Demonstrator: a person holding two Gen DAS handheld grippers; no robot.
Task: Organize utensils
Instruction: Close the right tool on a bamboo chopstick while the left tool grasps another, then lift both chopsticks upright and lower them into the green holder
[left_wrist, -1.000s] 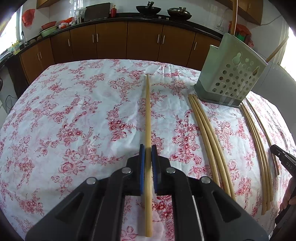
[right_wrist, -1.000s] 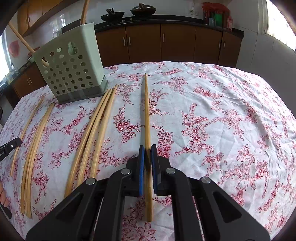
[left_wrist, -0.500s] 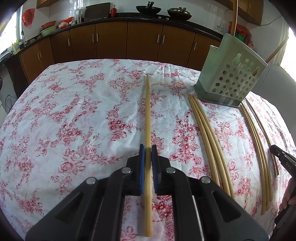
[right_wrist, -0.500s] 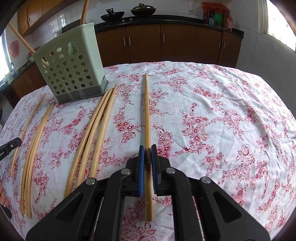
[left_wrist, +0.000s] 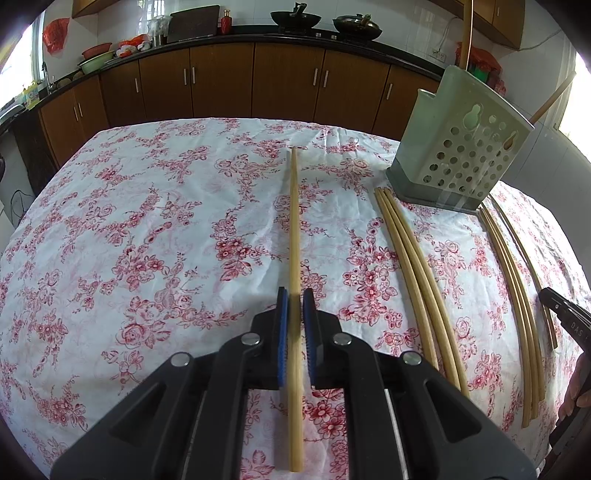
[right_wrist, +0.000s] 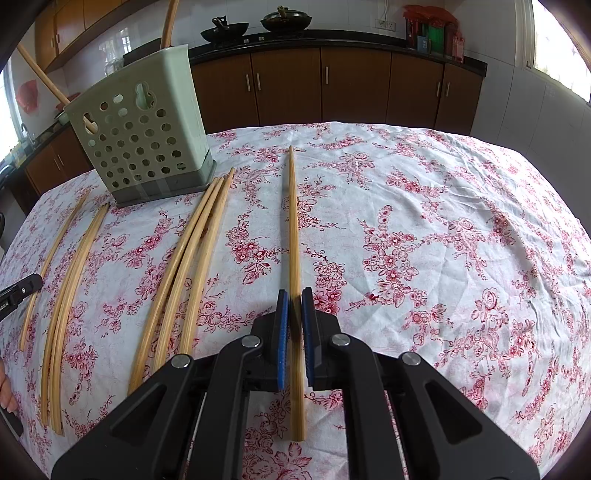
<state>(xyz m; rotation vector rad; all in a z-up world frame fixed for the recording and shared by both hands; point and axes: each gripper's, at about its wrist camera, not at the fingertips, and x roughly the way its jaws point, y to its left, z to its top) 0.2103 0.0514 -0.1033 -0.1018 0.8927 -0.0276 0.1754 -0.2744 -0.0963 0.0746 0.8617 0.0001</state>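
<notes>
Left wrist view: the left tongs (left_wrist: 294, 319) had just eased apart. A slim gap showed on either side of the single chopstick (left_wrist: 294, 236) lying between the blue pads (left_wrist: 282, 332), which half a second before had looked pressed against it. The chopstick lay flat on the floral table (left_wrist: 147, 229), running from 6 o'clock up toward 12. At 1 o'clock stood the perforated green utensil holder (left_wrist: 458, 155), with one bundle of chopsticks (left_wrist: 417, 273) at 3 o'clock and another (left_wrist: 513, 280) farther right.

Right wrist view: the right tongs (right_wrist: 294, 317) had likewise loosened, slightly apart around their own chopstick (right_wrist: 293, 229), neither pad clearly touching it. That chopstick rested on the cloth, pointing to 12 o'clock. The holder (right_wrist: 144, 136) sat at 10 o'clock, with loose bundles (right_wrist: 188, 258) at 9 o'clock.

Both grips seemed relaxed, so nothing was ready to lift; many chopsticks remained outside the holder.
</notes>
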